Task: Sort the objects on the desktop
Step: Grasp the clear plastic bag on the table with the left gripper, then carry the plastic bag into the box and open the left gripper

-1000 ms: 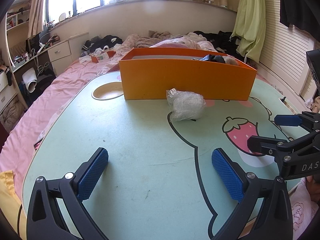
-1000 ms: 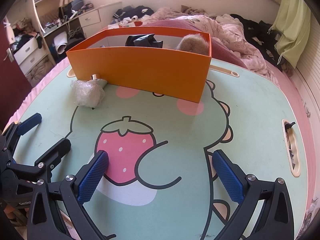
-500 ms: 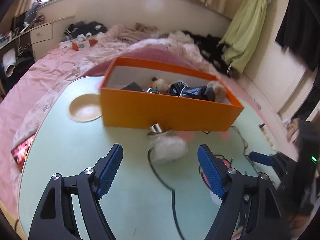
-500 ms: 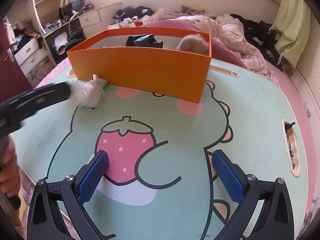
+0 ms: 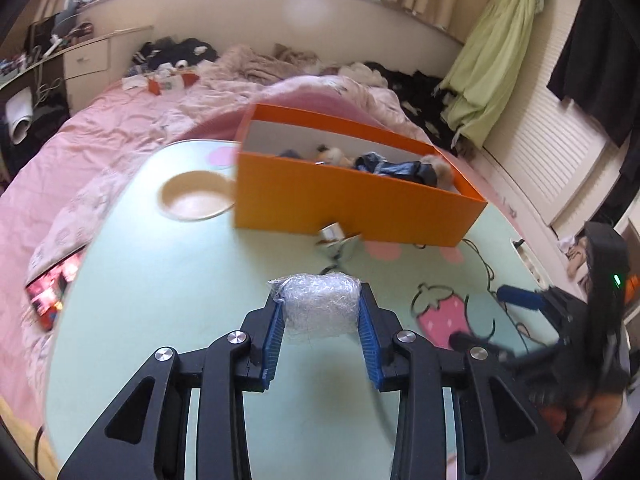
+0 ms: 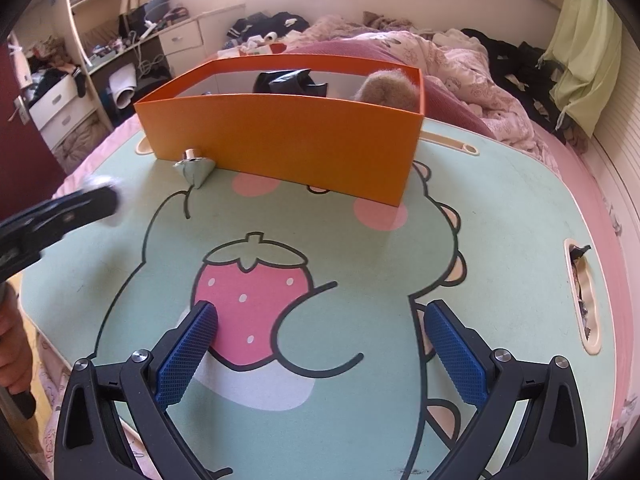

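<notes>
My left gripper (image 5: 320,312) is shut on a crumpled clear plastic bag (image 5: 318,306) and holds it above the green table (image 5: 168,280). An orange box (image 5: 348,204) stands at the back of the table, holding a black bag (image 5: 396,168) and a furry brown item (image 6: 386,90). A small silver foil piece (image 5: 338,242) lies against the box's front wall; it also shows in the right wrist view (image 6: 195,166). My right gripper (image 6: 320,344) is open and empty, low over the strawberry print (image 6: 250,292). The left gripper (image 6: 60,216) shows blurred at the left in the right wrist view.
A round beige cup recess (image 5: 196,196) sits in the table left of the box. A slot recess (image 6: 584,296) lies near the right edge. A pink bed (image 5: 80,128) with clothes surrounds the table. Drawers (image 6: 60,104) stand at the far left.
My left gripper moved forward to the plastic bag, shut on it and lifted it off the table, uncovering the silver foil piece. The right gripper has not moved.
</notes>
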Motion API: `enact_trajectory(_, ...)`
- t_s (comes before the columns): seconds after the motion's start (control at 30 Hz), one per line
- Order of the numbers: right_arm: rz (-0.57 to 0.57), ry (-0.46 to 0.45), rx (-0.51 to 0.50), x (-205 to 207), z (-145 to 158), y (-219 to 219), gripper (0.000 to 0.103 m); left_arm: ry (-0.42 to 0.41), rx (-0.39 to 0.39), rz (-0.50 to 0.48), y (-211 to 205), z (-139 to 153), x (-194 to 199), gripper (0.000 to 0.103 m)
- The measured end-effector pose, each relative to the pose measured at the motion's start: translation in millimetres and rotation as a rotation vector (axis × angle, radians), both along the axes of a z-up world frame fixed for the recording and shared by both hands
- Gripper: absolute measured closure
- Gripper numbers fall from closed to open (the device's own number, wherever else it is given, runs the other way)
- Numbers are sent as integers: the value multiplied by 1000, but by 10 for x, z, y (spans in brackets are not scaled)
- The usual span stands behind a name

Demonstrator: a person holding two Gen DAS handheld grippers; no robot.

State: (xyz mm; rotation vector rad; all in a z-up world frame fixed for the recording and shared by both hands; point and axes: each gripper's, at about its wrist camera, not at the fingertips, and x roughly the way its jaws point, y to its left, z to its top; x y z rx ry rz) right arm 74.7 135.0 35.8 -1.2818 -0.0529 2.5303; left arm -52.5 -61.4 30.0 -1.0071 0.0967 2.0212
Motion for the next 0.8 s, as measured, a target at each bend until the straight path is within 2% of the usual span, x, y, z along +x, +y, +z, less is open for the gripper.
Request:
enact_trajectory(0.17, 128, 0, 3, -276, 120, -297, 8, -5, 9, 93, -400, -27, -153, 67)
enact_trajectory(0.27, 189, 22, -39, -564, 214, -464, 8, -10, 22, 123, -495, -28, -197, 67)
enact_trajectory(0.4, 194, -3, 10, -1016, 148, -610, 10, -3, 43, 117, -528, -14, -171, 67)
enact_trajectory(0.53, 168, -47, -45, -1345, 6, -621, 27, 0, 39, 105, -510, -32, -134, 67)
enact_trajectory(0.6, 145, -47, -80, -1421, -16, -587, 30, -7, 44, 104, -508, -43, -131, 67)
enact_trajectory(0.63, 132, -52, -88, -1450, -43, -575, 42, -10, 46, 104, -516, -47, -132, 67)
enact_trajectory(0.67, 125, -52, -80, -1439, -63, -576, 60, -10, 48, 105, -524, -48, -135, 67)
enact_trajectory(0.7, 122, -40, -58, -1428, -59, -585, 68, -11, 50, 107, -527, -43, -142, 67)
enact_trajectory(0.8, 127, -26, -130, -1328, -32, -521, 69, -11, 55, 111, -541, -37, -152, 67)
